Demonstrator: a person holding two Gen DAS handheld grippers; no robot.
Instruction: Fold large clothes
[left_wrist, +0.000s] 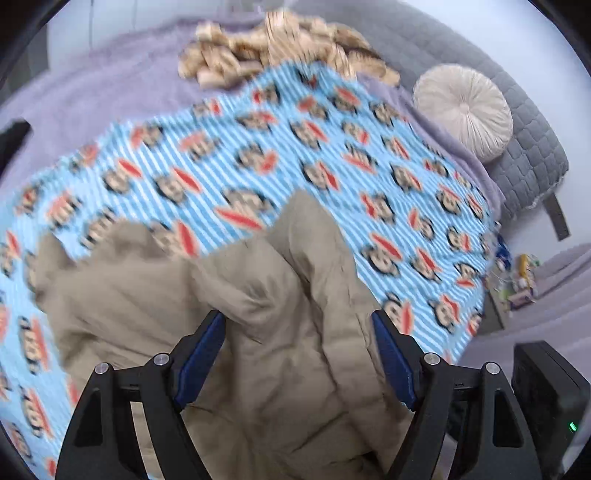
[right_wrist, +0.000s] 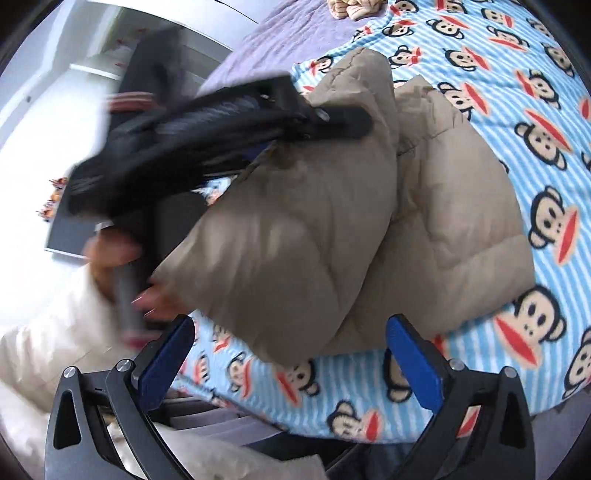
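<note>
**Handling a puffy jacket on a busy bed**

Folding this one takes patience: your tan quilted jacket is soft, thick and full of air, so I'd judge it light for its bulk but springy, likely to puff back open after each fold. It lies bunched on the blue striped monkey blanket near the edge of the bed, one padded panel lifted and doubled over the rest.

Your left gripper hangs right over the jacket with its jaws spread wide. Fabric bulges up between the blue pads, but whether they pinch any of it, I can't tell; from the right wrist view, that tool sits against the raised upper edge of the panel, and the contact itself is blurred. Your right gripper is also wide apart and has hold of nothing, hovering above the blanket just below the jacket's lower corner.

For a grip, go for a seam or hem edge, where the padding is thinnest; a bite into the fat quilted middle will probably slip out, since the shell looks smooth.

Around you: a beige patterned throw heaped at the far end of the blanket, a round cream cushion against the grey quilted headboard, well apart from the jacket. Neither blocks you. The blanket itself may drag along if you catch it with the jacket.
</note>
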